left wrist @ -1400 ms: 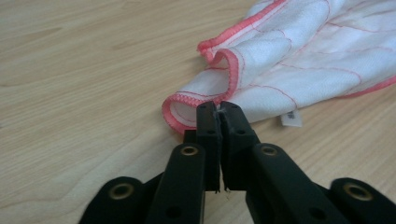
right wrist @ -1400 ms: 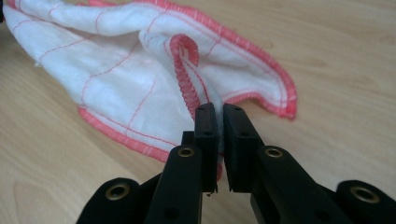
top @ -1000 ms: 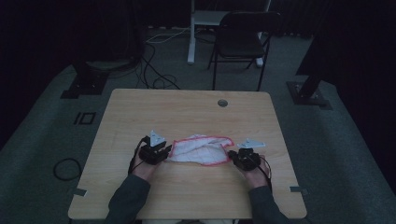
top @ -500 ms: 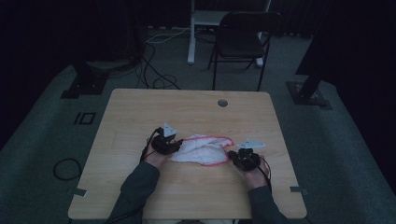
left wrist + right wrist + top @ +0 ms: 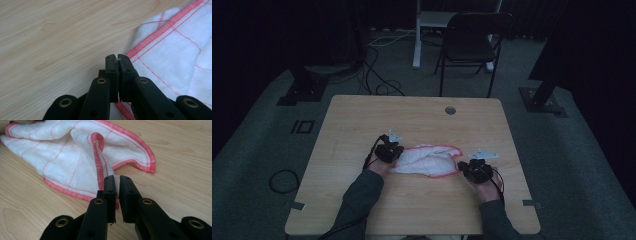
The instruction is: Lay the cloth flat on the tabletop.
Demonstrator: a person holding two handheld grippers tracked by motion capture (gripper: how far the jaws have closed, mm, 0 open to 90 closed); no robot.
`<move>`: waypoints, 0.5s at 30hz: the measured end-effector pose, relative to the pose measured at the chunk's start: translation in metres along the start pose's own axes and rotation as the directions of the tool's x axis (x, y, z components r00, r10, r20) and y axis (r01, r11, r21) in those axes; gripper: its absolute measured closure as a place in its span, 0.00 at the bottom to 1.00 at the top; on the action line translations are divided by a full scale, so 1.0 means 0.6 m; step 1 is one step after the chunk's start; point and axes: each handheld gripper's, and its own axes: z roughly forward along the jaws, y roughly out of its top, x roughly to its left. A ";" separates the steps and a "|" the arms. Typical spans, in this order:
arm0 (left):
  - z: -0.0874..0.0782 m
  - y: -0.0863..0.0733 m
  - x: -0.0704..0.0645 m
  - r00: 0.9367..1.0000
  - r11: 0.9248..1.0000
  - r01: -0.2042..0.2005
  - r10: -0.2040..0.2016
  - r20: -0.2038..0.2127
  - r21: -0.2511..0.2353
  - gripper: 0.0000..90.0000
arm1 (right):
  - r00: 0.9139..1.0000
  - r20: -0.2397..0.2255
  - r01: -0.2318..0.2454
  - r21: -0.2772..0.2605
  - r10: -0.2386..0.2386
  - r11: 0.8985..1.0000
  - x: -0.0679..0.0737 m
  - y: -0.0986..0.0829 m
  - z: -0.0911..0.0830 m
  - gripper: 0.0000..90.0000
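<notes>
Just below the middle of the high view, a white cloth with a red hem (image 5: 428,161) lies crumpled on the wooden table (image 5: 412,115), stretched between the two hand-held tools. The left gripper (image 5: 390,151) sits at the cloth's left end; in the left gripper view its jaws are pressed together on a thin bit of fabric by the red hem (image 5: 160,32), which runs up to the right of the frame. The right gripper (image 5: 473,169) is at the cloth's right end; in the right gripper view its jaws stand a narrow gap apart with the red-edged corner (image 5: 100,167) running down between them, seemingly pinched. Holding opposite ends likely serves to lift and spread the cloth flat or to fold it.
</notes>
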 end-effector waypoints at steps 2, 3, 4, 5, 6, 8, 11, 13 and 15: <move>-0.003 -0.001 0.008 1.000 1.000 0.019 -0.019 -0.014 -0.001 0.99 | 1.000 0.002 -0.002 0.000 0.002 1.000 -0.002 -0.002 -0.002 0.94; -0.004 -0.002 0.013 0.999 1.000 0.026 -0.026 -0.023 -0.003 0.99 | 1.000 0.004 -0.003 0.001 0.003 1.000 -0.003 -0.004 -0.004 0.95; -0.005 -0.003 0.017 0.999 0.999 0.036 -0.036 -0.031 -0.005 0.99 | 1.000 0.006 -0.003 0.001 0.003 1.000 -0.005 -0.005 -0.005 0.95; -0.006 -0.003 0.022 0.998 0.999 0.047 -0.047 -0.037 -0.006 0.99 | 1.000 0.008 -0.003 0.001 0.003 1.000 -0.006 -0.006 -0.006 0.96; -0.008 -0.004 0.026 0.998 0.998 0.055 -0.055 -0.044 -0.008 0.99 | 1.000 0.008 -0.004 0.004 0.004 1.000 -0.007 -0.008 -0.007 0.96; -0.011 -0.005 0.034 0.996 0.997 0.070 -0.071 -0.059 -0.011 0.99 | 1.000 0.008 -0.005 0.007 0.005 1.000 -0.008 -0.010 -0.008 0.97; -0.014 -0.007 0.046 0.993 0.996 0.091 -0.092 -0.076 -0.013 0.99 | 1.000 0.008 -0.004 0.010 0.004 1.000 -0.008 -0.014 -0.008 0.99; -0.015 -0.009 0.052 0.991 0.995 0.101 -0.102 -0.084 -0.012 0.99 | 1.000 0.007 -0.005 0.009 0.005 1.000 -0.008 -0.015 -0.009 0.97; -0.015 -0.010 0.055 0.990 0.994 0.106 -0.107 -0.093 -0.013 0.98 | 1.000 0.011 -0.016 -0.008 0.016 1.000 -0.007 -0.013 -0.010 0.92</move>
